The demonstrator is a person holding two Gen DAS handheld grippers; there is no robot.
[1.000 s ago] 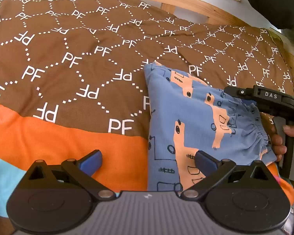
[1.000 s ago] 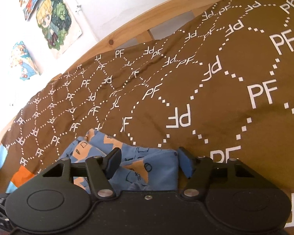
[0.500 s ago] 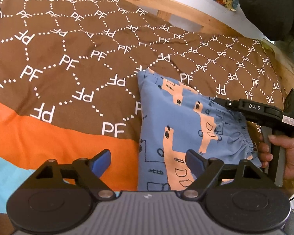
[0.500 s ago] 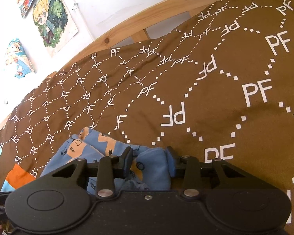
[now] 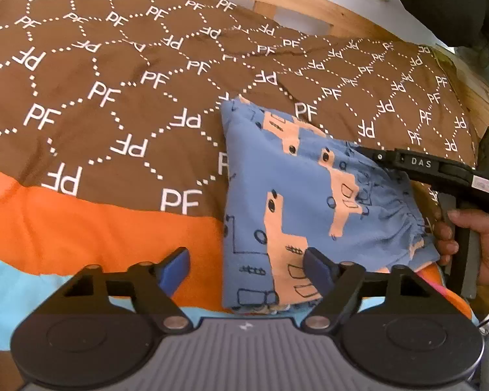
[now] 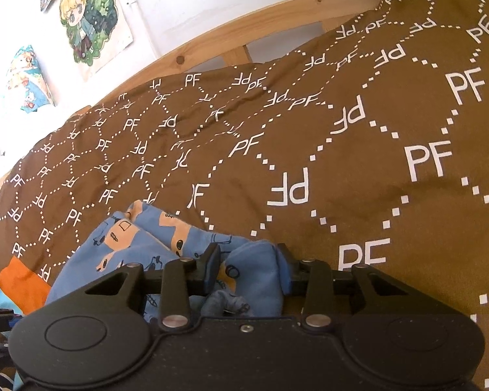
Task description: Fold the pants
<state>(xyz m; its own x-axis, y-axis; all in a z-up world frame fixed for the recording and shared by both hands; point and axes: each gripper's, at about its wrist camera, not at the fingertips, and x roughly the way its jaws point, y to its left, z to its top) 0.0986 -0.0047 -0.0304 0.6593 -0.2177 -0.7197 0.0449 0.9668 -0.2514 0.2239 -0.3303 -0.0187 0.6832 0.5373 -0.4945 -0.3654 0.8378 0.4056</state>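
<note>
The folded blue pants (image 5: 296, 202) with orange print lie on the brown patterned bedspread (image 5: 114, 104). My left gripper (image 5: 247, 268) is open just above the bed, its right finger over the pants' near edge, nothing between the jaws. My right gripper (image 6: 247, 272) is shut on a bunched fold of the pants (image 6: 254, 270) at the waistband side. It also shows in the left wrist view (image 5: 423, 166), reaching in from the right over the elastic waistband.
A wooden bed frame (image 5: 309, 6) runs along the far edge by a white wall. Cartoon posters (image 6: 91, 19) hang on the wall. Orange (image 5: 81, 221) and light blue bands cross the near bedspread. A dark object (image 5: 440, 0) sits at the far right.
My right gripper has closed from open onto the pants' fold. My left gripper has stayed open and drawn back slightly toward the near edge.
</note>
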